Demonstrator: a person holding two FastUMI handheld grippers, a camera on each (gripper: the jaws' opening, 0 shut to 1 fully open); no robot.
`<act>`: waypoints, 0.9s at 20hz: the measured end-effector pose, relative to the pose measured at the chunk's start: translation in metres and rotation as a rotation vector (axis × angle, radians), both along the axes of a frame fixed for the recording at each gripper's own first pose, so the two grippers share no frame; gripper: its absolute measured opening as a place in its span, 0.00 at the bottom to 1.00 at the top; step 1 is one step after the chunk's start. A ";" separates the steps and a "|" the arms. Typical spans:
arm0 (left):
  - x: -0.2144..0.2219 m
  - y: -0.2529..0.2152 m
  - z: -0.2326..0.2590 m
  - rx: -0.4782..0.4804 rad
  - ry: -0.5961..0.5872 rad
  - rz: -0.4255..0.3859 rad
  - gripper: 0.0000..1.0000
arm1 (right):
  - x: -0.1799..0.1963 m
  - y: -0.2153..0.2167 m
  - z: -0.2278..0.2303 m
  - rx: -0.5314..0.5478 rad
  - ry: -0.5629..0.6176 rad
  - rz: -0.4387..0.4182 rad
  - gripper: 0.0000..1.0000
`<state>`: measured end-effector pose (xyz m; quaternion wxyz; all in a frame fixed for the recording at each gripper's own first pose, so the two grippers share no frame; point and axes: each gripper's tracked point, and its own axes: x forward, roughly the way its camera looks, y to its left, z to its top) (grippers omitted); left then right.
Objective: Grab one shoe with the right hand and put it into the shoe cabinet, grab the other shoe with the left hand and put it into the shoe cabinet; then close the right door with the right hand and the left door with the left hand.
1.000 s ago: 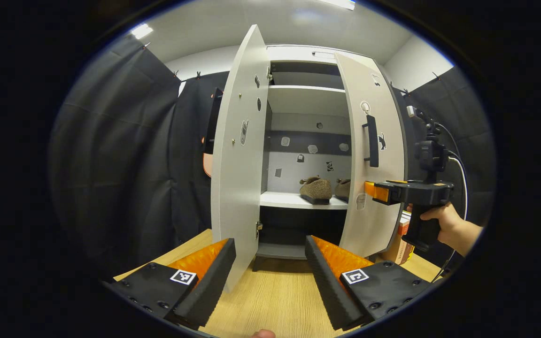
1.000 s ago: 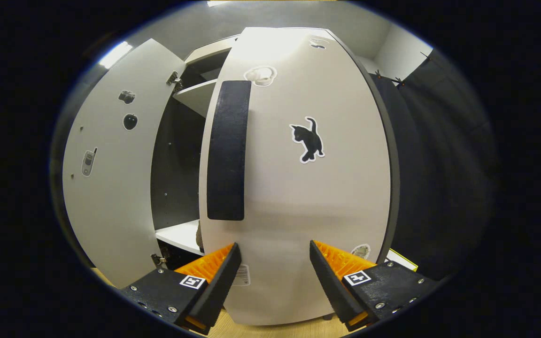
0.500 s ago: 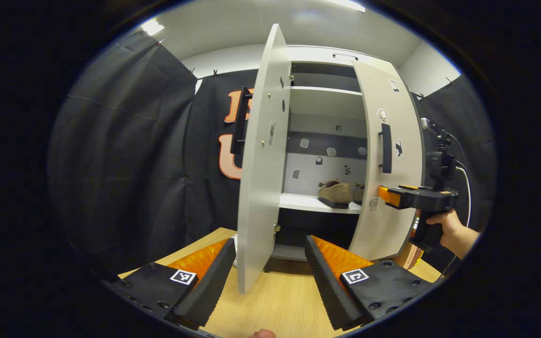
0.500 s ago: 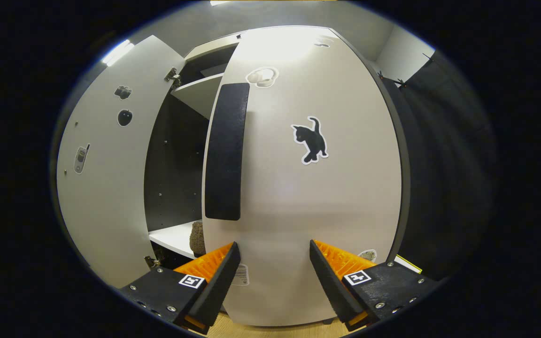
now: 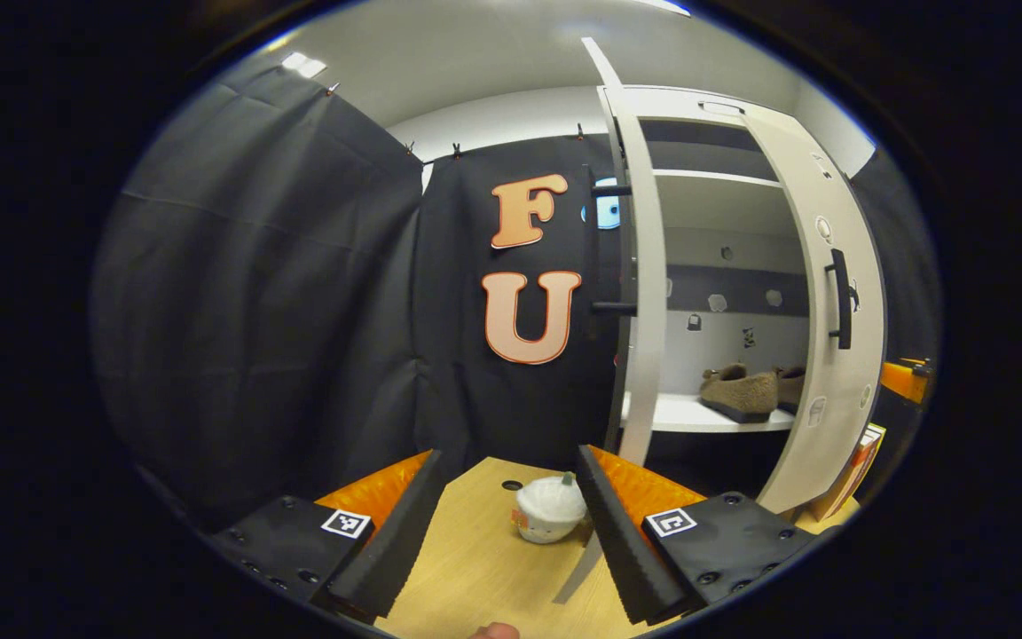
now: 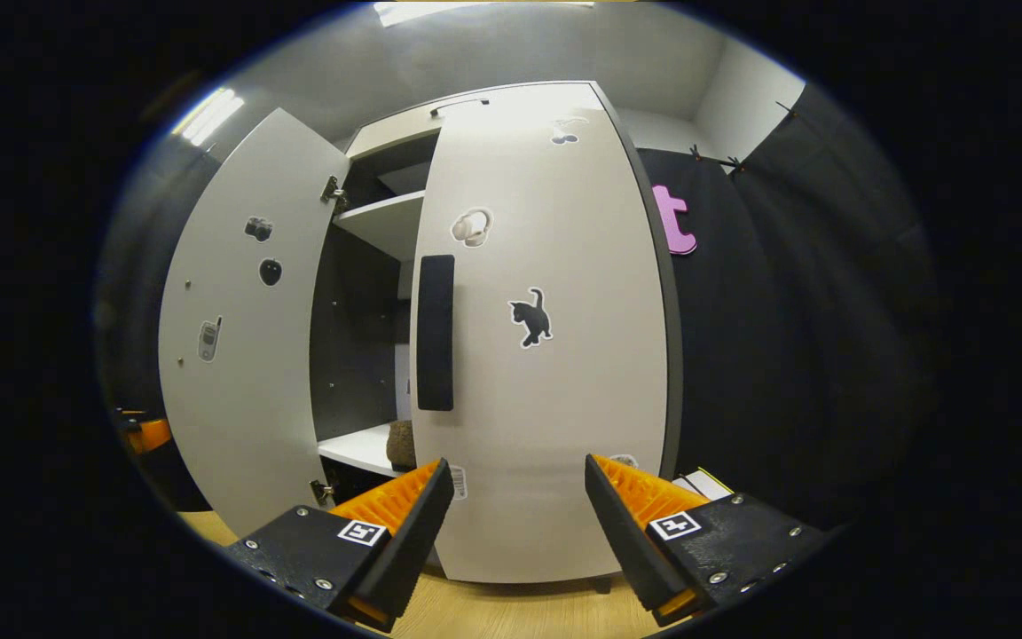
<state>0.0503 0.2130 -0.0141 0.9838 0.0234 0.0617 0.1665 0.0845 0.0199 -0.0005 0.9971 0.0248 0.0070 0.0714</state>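
Light wooden tabletop [image 5: 475, 568] bears a small white pumpkin-shaped ornament [image 5: 548, 520]; black cloth walls behind. Left gripper [image 5: 504, 519] and right gripper [image 6: 515, 524] both gape, empty. Brown fuzzy shoes [image 5: 740, 393] sit on the white cabinet shelf [image 5: 675, 414].

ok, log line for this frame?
shoes: on shelf | right door: nearly shut | left door: open | right gripper: open, facing right door | left gripper: open, holding nothing

Left gripper [image 5: 505, 524], bottom of left gripper view: two wedge-shaped fingers with ribbed inner faces, each on a flat black block carrying a small square black-and-white marker and several round screws. Bit of a fingertip [image 5: 495, 631] at bottom edge. Right gripper [image 6: 515, 532], bottom of right gripper view: same build, ribbed wedges, black blocks, one square marker per block, silver screw heads along the edges.
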 end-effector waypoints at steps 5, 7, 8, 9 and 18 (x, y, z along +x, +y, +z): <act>0.028 0.005 0.017 0.067 -0.030 -0.021 0.96 | -0.034 -0.022 -0.010 -0.060 0.027 -0.055 0.92; 0.032 0.007 0.022 0.098 -0.039 -0.023 0.96 | -0.043 -0.028 -0.016 -0.060 0.045 -0.070 0.92; 0.032 0.006 0.020 0.088 -0.038 -0.030 0.96 | -0.047 -0.033 -0.019 -0.059 0.056 -0.083 0.92; 0.033 0.001 0.017 0.065 -0.031 -0.056 0.94 | -0.050 -0.037 -0.022 -0.056 0.063 -0.092 0.92; 0.050 -0.087 0.006 -0.029 0.002 -0.278 0.90 | -0.071 -0.054 -0.020 -0.019 0.060 -0.138 0.92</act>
